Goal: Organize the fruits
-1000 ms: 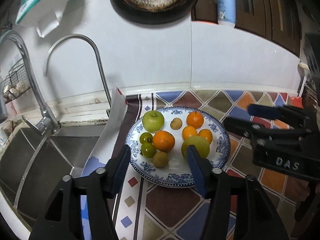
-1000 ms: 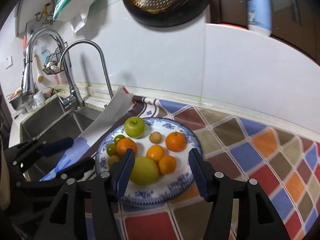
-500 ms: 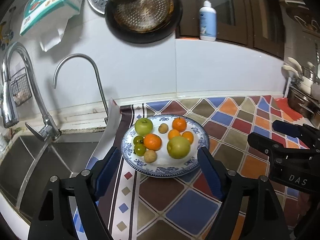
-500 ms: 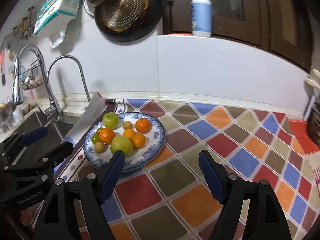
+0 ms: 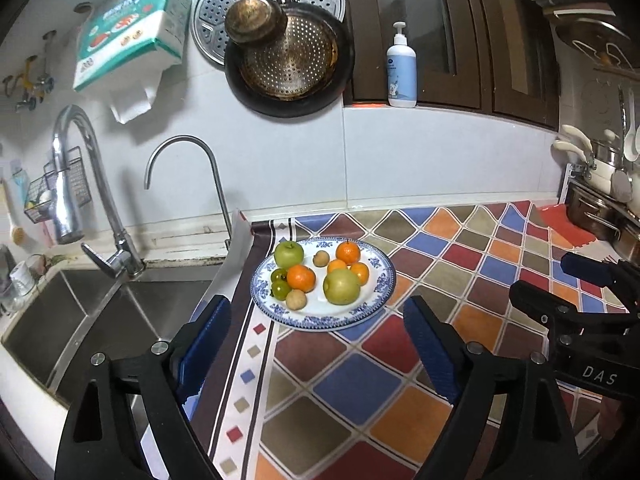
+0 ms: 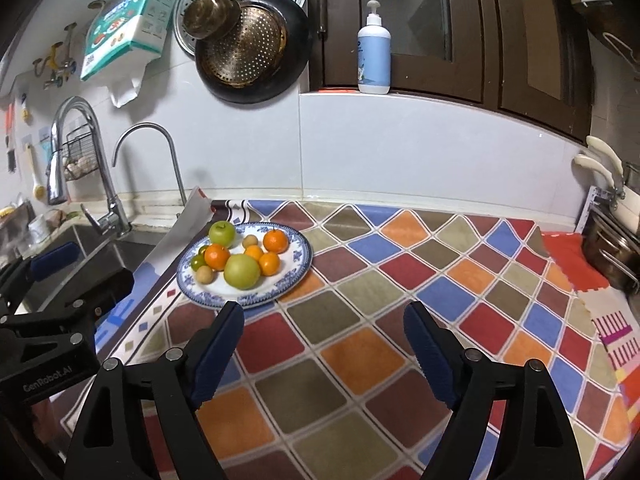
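- The left tongs point(image 5: 316, 322) stand wide apart with nothing between the blue ribbed pads; their jaws have just been opening. Black plastic arms with silver rivets carry the pads.
- The right tongs point(image 6: 323, 326) are likewise spread, empty, and have just been opening; in the left wrist view their body shows at the right edge and bears the white letters "DAS".
- In the right wrist view the left tongs' body sits at the left edge and reads "GenRobot.AI".
- The blue-and-white patterned plate point(image 5: 380, 288) lies on the worktop just beyond the left tongs' tips, between them and the wall; from the right tongs it lies ahead and to the left, its near rim point(image 6: 244, 302) close to the left pad.
- On the plate: a large yellow-green round fruit point(image 5: 341, 286) at the near side, a green apple point(image 5: 288, 253) at the far left, four oranges of differing size point(image 5: 301, 278), two small green tomatoes point(image 5: 280, 285) and two small tan round fruits point(image 5: 296, 300).
- A mat of coloured diamond tiles point(image 5: 440, 264) covers the worktop; its left edge curls up beside the steel sink point(image 5: 80, 320).
- On the ledge behind stands a white-and-blue pump bottle point(image 5: 401, 70); its label is too small to read.
- A perforated pan point(image 5: 290, 58) and a teal-and-white tissue pack point(image 5: 132, 36) hang on the white wall.
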A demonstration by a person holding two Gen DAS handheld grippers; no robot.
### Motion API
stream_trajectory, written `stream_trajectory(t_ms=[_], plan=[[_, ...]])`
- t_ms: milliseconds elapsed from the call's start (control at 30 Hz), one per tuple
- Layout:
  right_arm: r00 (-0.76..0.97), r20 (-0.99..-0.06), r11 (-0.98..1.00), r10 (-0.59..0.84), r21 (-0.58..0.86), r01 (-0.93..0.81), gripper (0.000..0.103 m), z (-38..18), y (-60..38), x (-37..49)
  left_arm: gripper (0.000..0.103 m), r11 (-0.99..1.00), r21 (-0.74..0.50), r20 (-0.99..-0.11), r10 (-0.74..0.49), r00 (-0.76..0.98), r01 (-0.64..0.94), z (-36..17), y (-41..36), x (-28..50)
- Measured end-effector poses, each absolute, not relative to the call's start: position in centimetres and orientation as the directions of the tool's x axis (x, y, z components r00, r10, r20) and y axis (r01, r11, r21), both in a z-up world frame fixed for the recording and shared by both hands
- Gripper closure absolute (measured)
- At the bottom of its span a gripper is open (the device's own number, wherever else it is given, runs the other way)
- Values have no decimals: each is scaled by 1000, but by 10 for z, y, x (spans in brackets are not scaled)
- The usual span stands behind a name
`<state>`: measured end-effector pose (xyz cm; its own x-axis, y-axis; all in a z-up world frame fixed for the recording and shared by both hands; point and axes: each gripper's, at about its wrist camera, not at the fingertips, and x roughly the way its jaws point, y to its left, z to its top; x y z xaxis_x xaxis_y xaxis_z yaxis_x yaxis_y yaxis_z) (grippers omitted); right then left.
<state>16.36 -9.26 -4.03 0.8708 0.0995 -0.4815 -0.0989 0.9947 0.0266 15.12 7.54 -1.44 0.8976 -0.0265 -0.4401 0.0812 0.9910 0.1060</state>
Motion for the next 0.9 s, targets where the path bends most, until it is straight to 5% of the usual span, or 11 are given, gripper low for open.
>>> stream_trajectory(t_ms=[900], plan=[[898, -421, 991, 129, 29, -129, 21, -25, -121, 41, 4, 991, 125, -366, -7, 931, 57, 4, 47, 31]])
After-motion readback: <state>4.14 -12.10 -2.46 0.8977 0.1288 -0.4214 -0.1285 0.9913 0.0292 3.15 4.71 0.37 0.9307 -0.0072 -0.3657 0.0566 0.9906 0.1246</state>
